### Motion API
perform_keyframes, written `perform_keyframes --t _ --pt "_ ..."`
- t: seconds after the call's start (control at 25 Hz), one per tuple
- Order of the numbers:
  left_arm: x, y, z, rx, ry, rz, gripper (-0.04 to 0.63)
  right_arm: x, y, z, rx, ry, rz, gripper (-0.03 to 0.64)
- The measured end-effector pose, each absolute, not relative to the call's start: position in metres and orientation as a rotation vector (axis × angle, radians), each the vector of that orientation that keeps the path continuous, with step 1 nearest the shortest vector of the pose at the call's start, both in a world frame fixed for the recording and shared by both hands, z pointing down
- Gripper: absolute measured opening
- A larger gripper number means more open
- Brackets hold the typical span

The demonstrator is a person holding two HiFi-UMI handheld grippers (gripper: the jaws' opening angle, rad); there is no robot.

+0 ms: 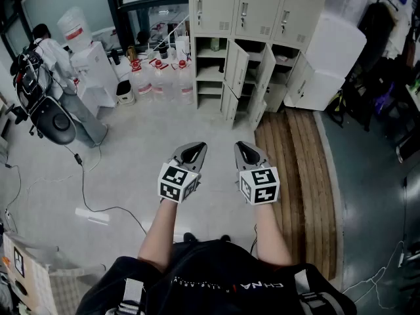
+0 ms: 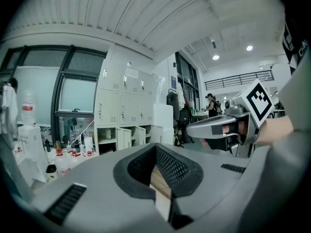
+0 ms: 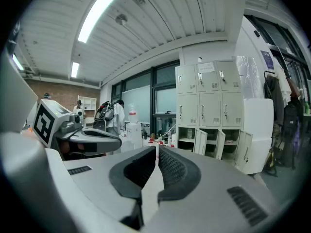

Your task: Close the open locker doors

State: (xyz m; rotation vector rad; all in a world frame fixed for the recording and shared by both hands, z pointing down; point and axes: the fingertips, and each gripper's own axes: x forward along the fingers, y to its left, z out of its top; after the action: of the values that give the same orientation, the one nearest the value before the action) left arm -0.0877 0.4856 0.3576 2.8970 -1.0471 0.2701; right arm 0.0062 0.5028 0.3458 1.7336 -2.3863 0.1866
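Your left tool [image 1: 191,151] and right tool [image 1: 247,151], both closed on nothing, sit side by side well short of the lockers [image 1: 213,5], so I judge this the approach step. Next, walk up and push shut the open doors [image 1: 237,67] in the lockers' lower rows. No label there is legible.

Bare pale floor [image 1: 177,126] lies open all the way to the lockers [image 1: 256,8]. Several open locker doors [image 1: 237,67] jut outward from the lower rows and narrow the gaps in front of the compartments. Water bottles [image 1: 164,77] crowd the floor just left of the lockers, and a white cabinet [image 1: 328,61] stands just beside them on the right. A cable [image 1: 85,189] trails over the floor at left, near an office chair [image 1: 52,120].
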Motion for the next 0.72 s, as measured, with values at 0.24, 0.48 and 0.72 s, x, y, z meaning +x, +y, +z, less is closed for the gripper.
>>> perform_keyframes --t 0.24,0.48,0.72 --pt "-0.091 0.484 0.357 2.904 -1.049 0.269 0.020 0.001 0.501 0.350 1.719 -2.372 0.194 0.043" --pt "-0.096 0.485 0.359 2.892 -1.068 0.263 0.020 -0.004 0.503 0.355 1.709 -2.375 0.212 0.043" --pt "-0.097 0.489 0.365 2.892 -1.060 0.279 0.020 0.001 0.504 0.356 1.760 -2.409 0.271 0.043"
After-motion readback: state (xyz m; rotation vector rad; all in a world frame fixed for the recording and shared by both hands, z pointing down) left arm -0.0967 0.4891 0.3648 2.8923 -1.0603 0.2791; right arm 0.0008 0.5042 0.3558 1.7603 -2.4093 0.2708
